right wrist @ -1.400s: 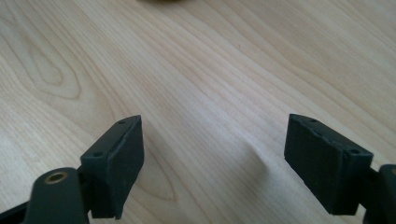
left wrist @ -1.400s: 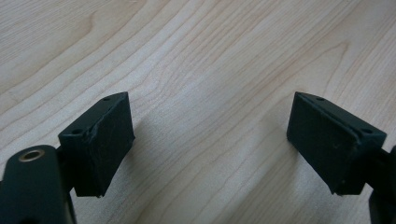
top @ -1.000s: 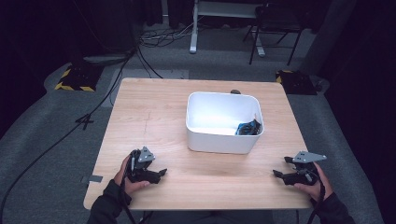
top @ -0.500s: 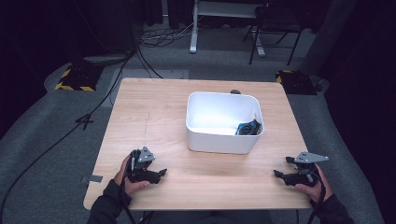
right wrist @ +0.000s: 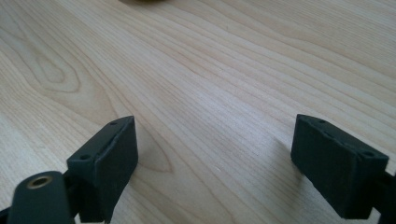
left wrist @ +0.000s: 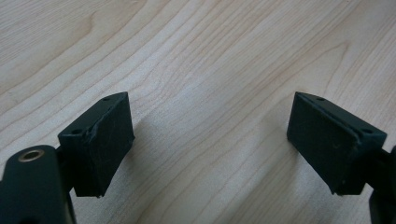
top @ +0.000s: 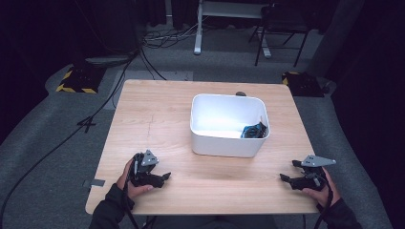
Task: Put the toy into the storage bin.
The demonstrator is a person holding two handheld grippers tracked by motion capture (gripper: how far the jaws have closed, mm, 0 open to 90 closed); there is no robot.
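2 handheld grippers rest low over a pale wooden table (top: 157, 119), seen from above. At about 7 o'clock on the tabletop, the left gripper (top: 165, 176) sits in a person's left hand (top: 128, 179); at about 4 o'clock, the right gripper (top: 285, 177) sits in the right hand (top: 321, 191), with a grey three-cornered plate on top. Both point inward, toward the table's middle.

Just past the centre, toward 1 o'clock, stands a white bin (top: 224, 143), rectangular with rounded corners, smooth walls and an open top. Its floor is mostly bare white; a small dark blue-black bundle (top: 253, 130) lies in its corner at 4 o'clock. What that bundle is cannot be told. The bin is well apart from both grippers.

In the left gripper view, the black jaws stand wide apart with bare wood grain between them. In the right gripper view, the jaws have just been opening and also stand wide, with nothing between them.
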